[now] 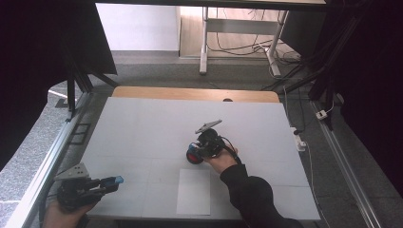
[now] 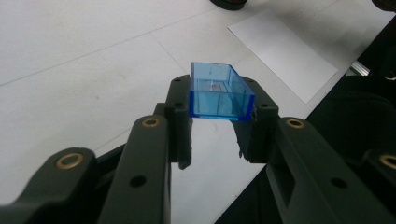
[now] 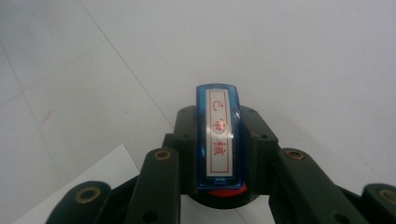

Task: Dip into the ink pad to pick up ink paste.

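White tabletop [image 1: 142,137], lit from above; grey floor, desk legs and loose cables beyond its far edge. Your left gripper [image 1: 108,182] sits at the near left corner, jaws pointing toward the right edge, clamped on a clear blue cap [image 2: 219,93]; in the left gripper view the cap is a hollow open-sided box pinched by its two long walls between the pads, held just above the surface. White sheet of paper [image 1: 194,191] lies flat at the near edge, about midway along it, well apart from that gripper. Your right gripper [image 1: 194,154] is near the middle of the tabletop, just beyond the far edge of the paper, jaws turned down and toward the left edge. They are closed on a stamp [image 3: 219,137]: blue body, white label with red characters facing the camera, red part showing under it at the jaw roots. Whether the stamp touches the tabletop cannot be told.
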### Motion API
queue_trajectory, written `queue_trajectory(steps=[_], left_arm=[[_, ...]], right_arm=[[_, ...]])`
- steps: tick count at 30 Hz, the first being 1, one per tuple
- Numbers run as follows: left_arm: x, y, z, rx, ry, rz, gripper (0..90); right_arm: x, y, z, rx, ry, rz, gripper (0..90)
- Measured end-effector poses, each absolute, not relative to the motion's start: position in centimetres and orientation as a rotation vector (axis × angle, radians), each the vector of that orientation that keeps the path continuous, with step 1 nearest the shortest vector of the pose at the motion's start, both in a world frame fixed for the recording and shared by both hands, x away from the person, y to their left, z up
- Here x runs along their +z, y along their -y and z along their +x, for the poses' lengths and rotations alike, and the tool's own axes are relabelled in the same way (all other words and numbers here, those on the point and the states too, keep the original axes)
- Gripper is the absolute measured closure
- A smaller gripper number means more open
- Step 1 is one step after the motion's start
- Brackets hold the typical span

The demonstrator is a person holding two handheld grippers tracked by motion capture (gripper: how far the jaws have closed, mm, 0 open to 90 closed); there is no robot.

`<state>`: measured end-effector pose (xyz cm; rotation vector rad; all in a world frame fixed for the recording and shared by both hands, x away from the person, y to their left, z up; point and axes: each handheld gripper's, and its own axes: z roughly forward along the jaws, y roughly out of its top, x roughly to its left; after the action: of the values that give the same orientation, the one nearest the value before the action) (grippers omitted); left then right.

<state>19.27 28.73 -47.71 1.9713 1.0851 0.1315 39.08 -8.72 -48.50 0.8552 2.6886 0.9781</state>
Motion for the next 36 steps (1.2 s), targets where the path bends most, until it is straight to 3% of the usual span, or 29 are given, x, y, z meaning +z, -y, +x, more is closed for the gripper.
queue_trajectory(steps=[36], left_arm=[[-47.69,-28.69,19.25,0.120,-1.097,1.971,68.2]], right_arm=[[-47.73,9.16,38.21,1.041,-2.664,0.785,71.0]])
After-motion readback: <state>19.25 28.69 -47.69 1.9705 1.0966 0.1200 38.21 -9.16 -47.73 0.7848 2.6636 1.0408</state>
